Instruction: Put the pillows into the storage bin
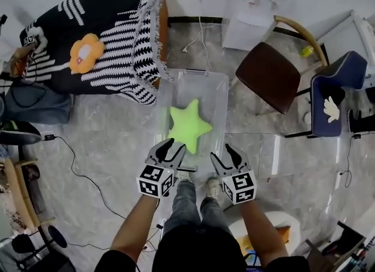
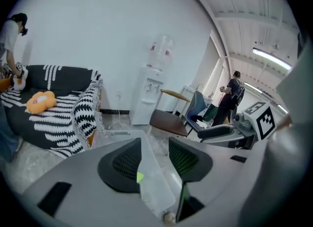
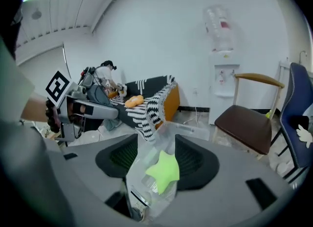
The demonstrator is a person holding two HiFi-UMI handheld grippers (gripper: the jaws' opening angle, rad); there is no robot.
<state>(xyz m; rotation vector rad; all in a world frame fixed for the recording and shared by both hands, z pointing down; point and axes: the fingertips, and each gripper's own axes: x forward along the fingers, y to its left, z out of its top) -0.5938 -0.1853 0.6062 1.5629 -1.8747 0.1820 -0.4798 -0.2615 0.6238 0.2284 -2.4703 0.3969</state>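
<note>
A lime-green star pillow (image 1: 188,127) lies inside the clear plastic storage bin (image 1: 218,87) on the floor in front of me. An orange flower pillow (image 1: 86,53) rests on the black-and-white striped sofa (image 1: 114,27) at the upper left. My left gripper (image 1: 174,149) and right gripper (image 1: 224,153) hover side by side over the bin's near edge, both open and empty. In the right gripper view the star pillow (image 3: 163,170) shows down between the jaws, apart from them. In the left gripper view only the bin (image 2: 155,189) shows in the gap, and the orange flower pillow (image 2: 40,101) sits far left.
A brown chair (image 1: 268,76) and a blue chair (image 1: 337,89) stand to the right of the bin. A white water dispenser (image 1: 255,7) is against the back wall. Cables (image 1: 70,159) trail over the floor at left. A person (image 2: 232,96) stands in the background.
</note>
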